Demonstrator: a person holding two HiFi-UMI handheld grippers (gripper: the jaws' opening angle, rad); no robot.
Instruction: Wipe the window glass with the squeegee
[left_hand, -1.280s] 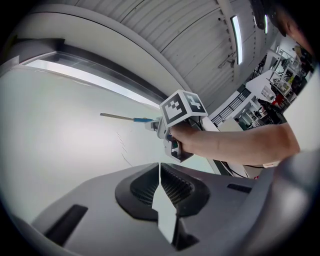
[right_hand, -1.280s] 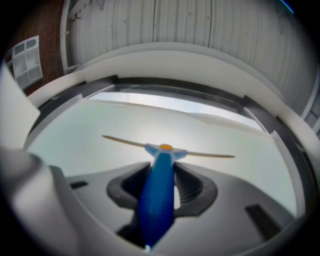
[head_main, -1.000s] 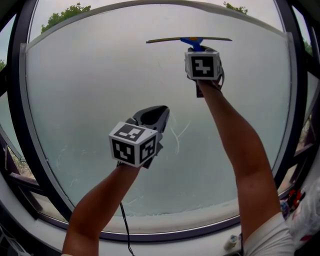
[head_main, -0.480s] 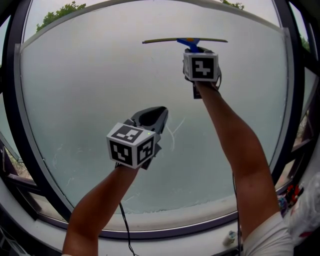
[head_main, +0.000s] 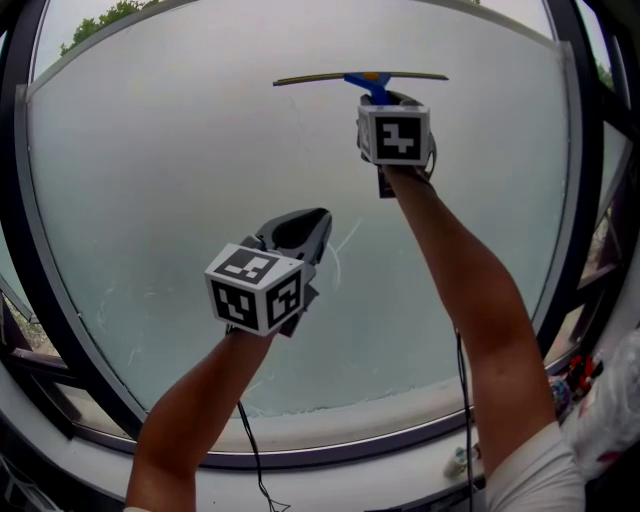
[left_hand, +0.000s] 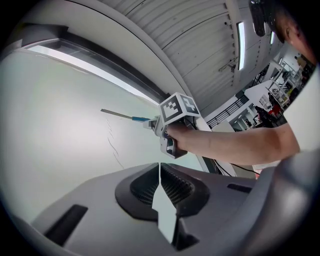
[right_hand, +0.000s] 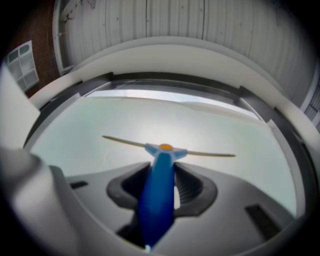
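Blue squeegee (head_main: 372, 84) clamped by its handle in the right claw (head_main: 386, 100), blade high on the window glass (head_main: 170, 180), left claw (head_main: 300, 232) pressed together and empty, lower left, faint streaks (head_main: 338, 258) beside it, dark frame (head_main: 22, 270) around.

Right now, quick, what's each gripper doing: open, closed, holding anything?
Left gripper: closed, holding nothing.
Right gripper: closed on the squeegee, by its blue handle.

The head view faces the window glass (head_main: 150, 200) from behind both arms (head_main: 470, 300). Each gripper view sits close behind its fingers (right_hand: 194, 186), facing glass beyond the fingertips (the left's looks sideways); all share the squeegee (head_main: 375, 79).
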